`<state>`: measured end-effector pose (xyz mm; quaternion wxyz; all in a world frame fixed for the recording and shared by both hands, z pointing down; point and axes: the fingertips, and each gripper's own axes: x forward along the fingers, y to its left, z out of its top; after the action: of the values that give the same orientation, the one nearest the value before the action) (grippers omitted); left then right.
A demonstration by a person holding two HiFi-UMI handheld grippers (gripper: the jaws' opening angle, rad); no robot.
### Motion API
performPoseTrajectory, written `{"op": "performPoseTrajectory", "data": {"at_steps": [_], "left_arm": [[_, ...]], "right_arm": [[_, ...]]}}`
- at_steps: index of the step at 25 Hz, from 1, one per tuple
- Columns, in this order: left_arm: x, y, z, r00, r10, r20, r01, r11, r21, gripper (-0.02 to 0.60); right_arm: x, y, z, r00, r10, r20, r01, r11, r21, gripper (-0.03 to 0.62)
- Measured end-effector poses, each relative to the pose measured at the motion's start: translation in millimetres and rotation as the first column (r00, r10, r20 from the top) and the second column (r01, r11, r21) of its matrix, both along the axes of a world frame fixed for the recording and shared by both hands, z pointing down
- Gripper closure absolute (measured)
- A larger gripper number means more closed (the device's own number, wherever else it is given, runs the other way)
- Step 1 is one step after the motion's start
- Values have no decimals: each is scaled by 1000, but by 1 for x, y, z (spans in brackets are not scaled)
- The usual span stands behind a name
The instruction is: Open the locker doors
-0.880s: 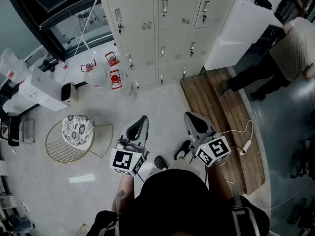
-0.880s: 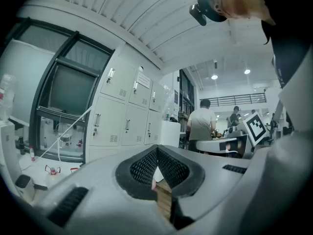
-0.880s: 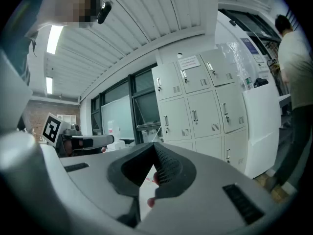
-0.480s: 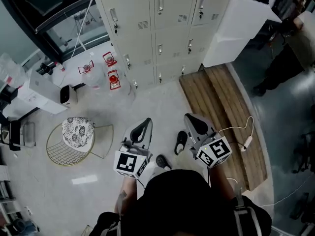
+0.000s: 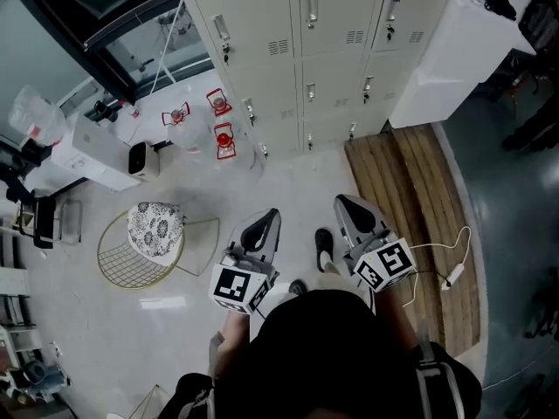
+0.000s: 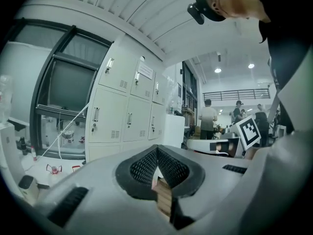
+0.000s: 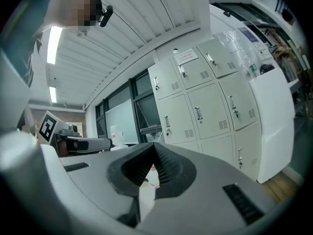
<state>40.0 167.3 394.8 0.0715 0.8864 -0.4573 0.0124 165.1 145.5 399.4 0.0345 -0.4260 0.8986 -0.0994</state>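
Overhead, pale floor (image 5: 288, 182) meets shut lockers (image 5: 332, 51) and a wooden platform (image 5: 410, 199); left gripper (image 5: 269, 216) and right gripper (image 5: 345, 206) fingers together.

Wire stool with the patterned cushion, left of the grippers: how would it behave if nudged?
Probably light: the stool is open thin wire, so it would likely slide on the smooth floor rather than resist. The cushion looks soft and may be loose on top, so it could shift or slip off.

wire stool (image 5: 155, 230) with patterned cushion. up and right of stool, three red lanterns (image 5: 224, 138). up and left of stool, white boxy appliance (image 5: 100, 151). well right of stool, slatted wooden platform (image 5: 419, 208) under white cable (image 5: 453, 275).
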Motion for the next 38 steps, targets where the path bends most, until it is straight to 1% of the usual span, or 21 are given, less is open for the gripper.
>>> {"op": "performPoseTrajectory", "data": {"at_steps": [3, 6, 10, 14, 17, 21, 24, 26, 27, 31, 35, 38], "left_arm": [[4, -33, -6, 999, -25, -20, 24, 1000, -7, 566], [10, -65, -10, 999, -54, -8, 54, 999, -5, 566], [22, -96, -4, 996, -91, -20, 90, 995, -38, 566], [34, -125, 0, 992, -126, -14, 125, 990, -63, 566], [37, -143, 0, 986, -165, -5, 164, 984, -76, 566], [31, -156, 7, 980, -200, 12, 201, 976, -82, 566], [25, -164, 10, 970, -243, 10, 243, 965, -102, 566], [19, -171, 11, 963, -270, 7, 269, 956, -116, 566], [17, -175, 12, 962, -272, 3, 270, 956, -119, 566], [10, -187, 16, 969, -246, 2, 245, 965, -94, 566], [-11, -204, 21, 970, -241, 8, 241, 968, -73, 566], [-28, -224, 19, 977, -211, -2, 210, 976, -60, 566]], "right_arm": [[-6, -34, -3, 999, -46, 4, 46, 999, -3, 589], [-8, -70, -6, 996, -83, 15, 84, 996, -5, 589], [-6, -104, -2, 991, -130, 16, 131, 991, -16, 589], [-3, -137, 2, 982, -191, 12, 191, 981, -36, 589], [-3, -158, 8, 972, -236, 10, 237, 970, -54, 589], [-10, -177, 13, 958, -287, 11, 287, 955, -70, 589], [-16, -187, 16, 951, -308, 19, 308, 947, -85, 589], [-21, -193, 19, 949, -315, 19, 316, 944, -99, 589], [-23, -195, 20, 949, -315, 19, 315, 943, -107, 589], [-28, -205, 24, 950, -314, -5, 311, 944, -113, 589], [-37, -221, 28, 963, -270, -17, 266, 956, -125, 589], [-51, -236, 24, 969, -245, -29, 240, 964, -116, 589]]}}
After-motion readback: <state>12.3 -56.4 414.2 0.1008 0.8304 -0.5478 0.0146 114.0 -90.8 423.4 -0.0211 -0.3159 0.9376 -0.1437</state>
